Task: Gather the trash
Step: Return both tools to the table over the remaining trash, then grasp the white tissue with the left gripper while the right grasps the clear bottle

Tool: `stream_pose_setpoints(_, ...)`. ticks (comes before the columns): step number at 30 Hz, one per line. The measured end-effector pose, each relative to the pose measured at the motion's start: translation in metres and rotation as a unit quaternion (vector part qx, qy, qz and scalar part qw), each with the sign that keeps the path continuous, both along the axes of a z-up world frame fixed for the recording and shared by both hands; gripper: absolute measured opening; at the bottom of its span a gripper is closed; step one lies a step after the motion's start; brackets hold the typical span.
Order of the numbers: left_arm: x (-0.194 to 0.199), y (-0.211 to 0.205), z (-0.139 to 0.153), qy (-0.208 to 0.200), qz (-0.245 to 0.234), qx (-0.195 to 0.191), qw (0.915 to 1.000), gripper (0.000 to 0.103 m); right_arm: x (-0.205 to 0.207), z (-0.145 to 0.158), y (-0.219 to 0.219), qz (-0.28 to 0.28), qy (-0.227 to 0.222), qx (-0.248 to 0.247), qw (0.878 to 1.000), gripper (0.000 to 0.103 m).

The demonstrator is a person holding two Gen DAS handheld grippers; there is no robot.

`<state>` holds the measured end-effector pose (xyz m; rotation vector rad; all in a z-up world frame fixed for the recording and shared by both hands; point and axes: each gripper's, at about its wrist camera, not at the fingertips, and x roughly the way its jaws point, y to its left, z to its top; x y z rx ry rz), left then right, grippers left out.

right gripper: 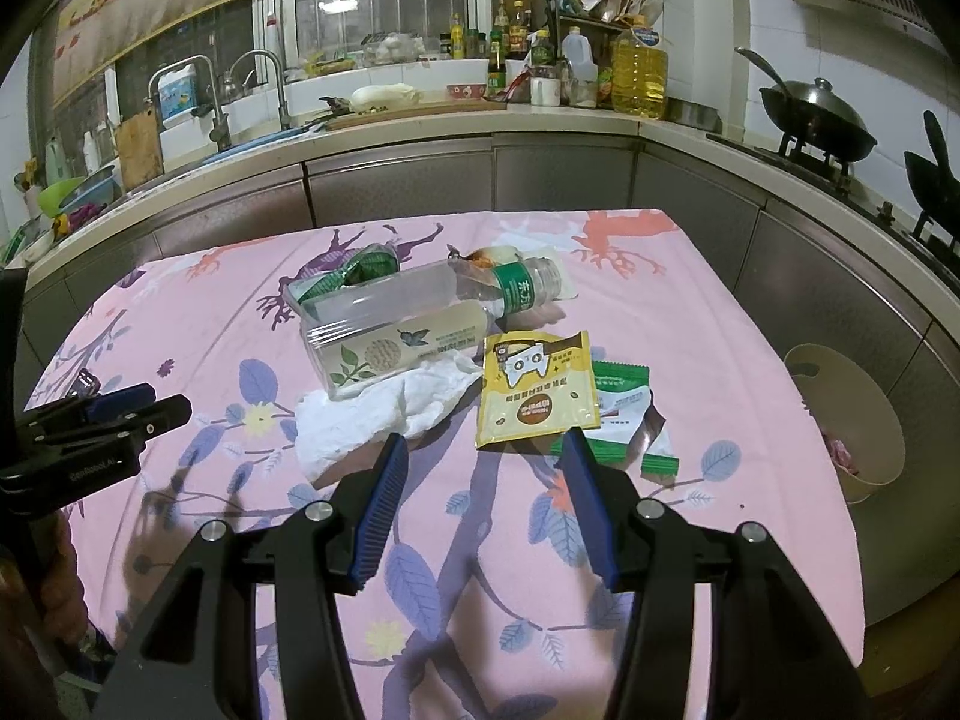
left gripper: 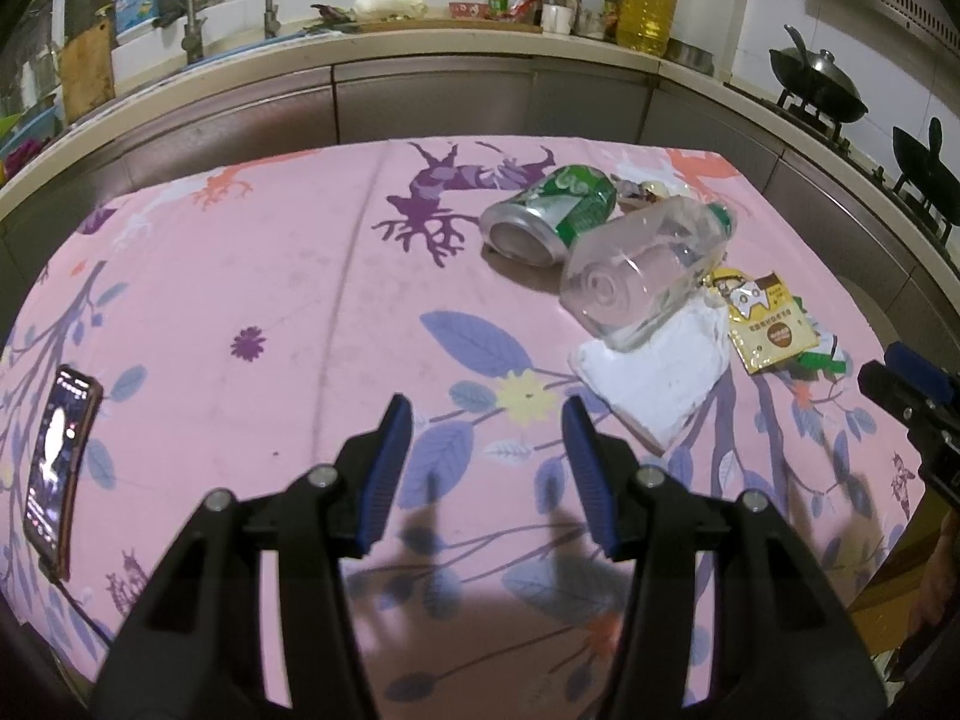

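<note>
Trash pile sits mid-right on the pink floral tablecloth (right gripper: 180,324): clear plastic bottle (right gripper: 420,318) lying on its side across a crumpled white tissue (right gripper: 390,414), dented green can (left gripper: 552,210) behind it, yellow sachet (right gripper: 534,390) and green wrappers (right gripper: 624,408) beside. Left gripper (left gripper: 486,420) and right gripper (right gripper: 483,450) both hover with jaws apart, nothing between. Beige bin (right gripper: 852,420) at right edge, contents unclear. Phone (left gripper: 54,462) lower left, partly cut off.

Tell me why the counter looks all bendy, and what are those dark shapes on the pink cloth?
Left wrist view: the fisheye lens curves the counter edge; the dark shapes on the tablecloth are shadows of the left gripper. Right wrist view: same bending, corners go black, and the right gripper throws softer shadows.
</note>
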<state>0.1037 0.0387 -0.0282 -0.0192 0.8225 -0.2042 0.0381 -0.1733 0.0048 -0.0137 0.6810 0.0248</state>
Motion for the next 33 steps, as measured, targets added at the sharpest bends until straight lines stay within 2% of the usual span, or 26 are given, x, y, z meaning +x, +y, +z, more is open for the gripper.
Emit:
stream_pose_setpoints(4, 0.003, -0.002, -0.002, 0.005, -0.004, -0.003, 1.0000, 0.050, 0.001, -0.002, -0.009, -0.002, 0.003, 0.012, 1.000, 0.051)
stream_pose_setpoints(8, 0.009, -0.005, 0.000, 0.015, -0.018, -0.029, 0.9993, 0.050, 0.005, -0.012, -0.042, -0.020, 0.018, 0.073, 0.997, 0.051)
stream_pose_setpoints(12, 0.015, -0.016, 0.001, 0.016, -0.038, -0.037, 0.9985, 0.051, 0.003, -0.019, -0.066, -0.028, 0.024, 0.132, 0.991, 0.051)
stream_pose_setpoints(14, 0.017, -0.025, -0.002, 0.021, -0.050, -0.039, 0.9978, 0.062, 0.003, -0.024, -0.077, -0.035, 0.028, 0.159, 0.986, 0.051)
stream_pose_setpoints(15, 0.018, -0.031, -0.003, 0.022, -0.058, -0.039, 0.9973, 0.064, 0.004, -0.025, -0.081, -0.040, 0.029, 0.166, 0.985, 0.051)
stream_pose_setpoints(18, 0.019, -0.051, -0.006, 0.016, -0.083, -0.025, 0.9961, 0.065, 0.009, -0.030, -0.090, -0.052, 0.035, 0.184, 0.981, 0.051)
stream_pose_setpoints(23, 0.030, -0.094, -0.019, 0.008, -0.130, 0.027, 0.9911, 0.065, 0.019, -0.040, -0.100, -0.065, 0.046, 0.210, 0.974, 0.051)
stream_pose_setpoints(28, 0.045, -0.109, -0.036, 0.018, -0.130, 0.046, 0.9903, 0.065, 0.023, -0.032, -0.109, -0.070, 0.019, 0.217, 0.973, 0.051)
stream_pose_setpoints(30, 0.049, -0.108, -0.042, 0.031, -0.132, 0.034, 0.9902, 0.049, 0.028, -0.026, -0.108, -0.063, 0.010, 0.202, 0.977, 0.051)
stream_pose_setpoints(31, 0.050, -0.108, -0.045, 0.039, -0.134, 0.031, 0.9897, 0.033, 0.034, -0.023, -0.106, -0.057, 0.009, 0.190, 0.980, 0.051)
stream_pose_setpoints(33, 0.049, -0.106, -0.046, 0.033, -0.132, 0.034, 0.9901, 0.018, 0.051, -0.023, -0.104, -0.046, 0.020, 0.177, 0.983, 0.051)
